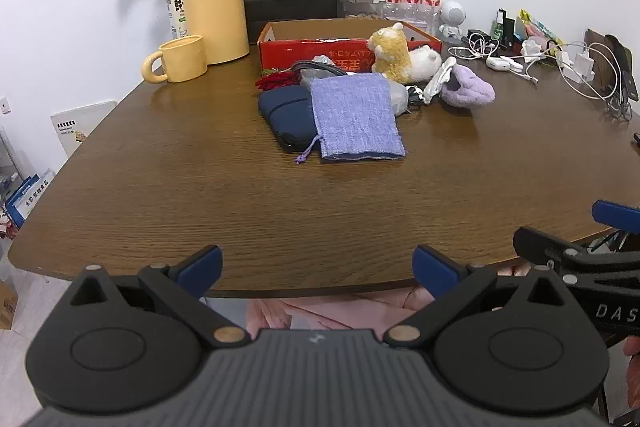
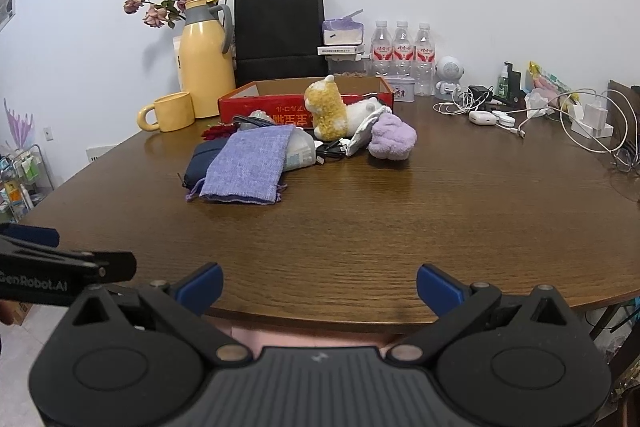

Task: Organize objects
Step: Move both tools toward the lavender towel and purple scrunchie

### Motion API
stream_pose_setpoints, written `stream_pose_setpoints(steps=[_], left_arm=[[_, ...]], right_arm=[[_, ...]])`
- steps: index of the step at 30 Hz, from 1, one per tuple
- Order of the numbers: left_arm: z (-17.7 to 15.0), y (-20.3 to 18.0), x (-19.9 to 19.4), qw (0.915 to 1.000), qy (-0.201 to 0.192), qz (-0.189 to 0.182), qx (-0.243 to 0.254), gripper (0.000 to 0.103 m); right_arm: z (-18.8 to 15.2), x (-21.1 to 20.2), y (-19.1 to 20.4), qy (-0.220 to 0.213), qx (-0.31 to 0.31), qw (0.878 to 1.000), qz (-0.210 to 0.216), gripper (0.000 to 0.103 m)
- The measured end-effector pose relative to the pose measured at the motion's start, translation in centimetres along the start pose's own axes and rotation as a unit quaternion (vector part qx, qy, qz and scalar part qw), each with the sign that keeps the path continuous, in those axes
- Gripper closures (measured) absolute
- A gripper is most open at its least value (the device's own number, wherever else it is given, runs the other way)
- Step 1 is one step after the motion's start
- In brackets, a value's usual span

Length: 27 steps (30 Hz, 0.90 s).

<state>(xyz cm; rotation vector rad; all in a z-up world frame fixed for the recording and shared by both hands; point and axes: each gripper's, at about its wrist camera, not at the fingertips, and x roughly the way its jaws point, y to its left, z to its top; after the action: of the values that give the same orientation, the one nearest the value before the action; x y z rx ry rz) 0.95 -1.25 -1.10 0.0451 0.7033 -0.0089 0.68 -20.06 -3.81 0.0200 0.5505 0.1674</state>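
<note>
Clutter sits mid-table: a purple drawstring pouch (image 1: 356, 117) lies partly over a navy case (image 1: 286, 121), with a plush alpaca (image 1: 392, 53) and a lilac fuzzy item (image 1: 466, 87) just behind, against a red cardboard box (image 1: 316, 55). Left gripper (image 1: 318, 267) and right gripper (image 2: 320, 287) hover at the near table (image 1: 160, 187) edge, jaws wide, holding nothing.
</note>
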Motion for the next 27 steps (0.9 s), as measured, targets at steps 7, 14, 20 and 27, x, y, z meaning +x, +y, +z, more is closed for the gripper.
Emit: stream_pose_setpoints(steps=[7,14,20,27], left_arm=[[0.5,0.6,0.5,0.9999,0.000,0.002,-0.016,0.000],[0.8,0.9,1.4,0.9996,0.004,-0.001,-0.027,0.000],[1.4,1.3,2.0,0.9993,-0.009,0.007,-0.036,0.000],[1.5,0.9,3.1,0.9977,-0.061,0.016,-0.023,0.000]], right_arm=[[0.7,0.4,-0.4,-0.004,0.006,1.000,0.000,0.000],[0.9,1.4,-0.3,-0.007,0.006,1.000,-0.003,0.000],[1.2,2.2,-0.5,-0.004,0.017,1.000,0.016,0.000],[2.0,3.6,-1.7,-0.021,0.038,0.999,0.027,0.000]])
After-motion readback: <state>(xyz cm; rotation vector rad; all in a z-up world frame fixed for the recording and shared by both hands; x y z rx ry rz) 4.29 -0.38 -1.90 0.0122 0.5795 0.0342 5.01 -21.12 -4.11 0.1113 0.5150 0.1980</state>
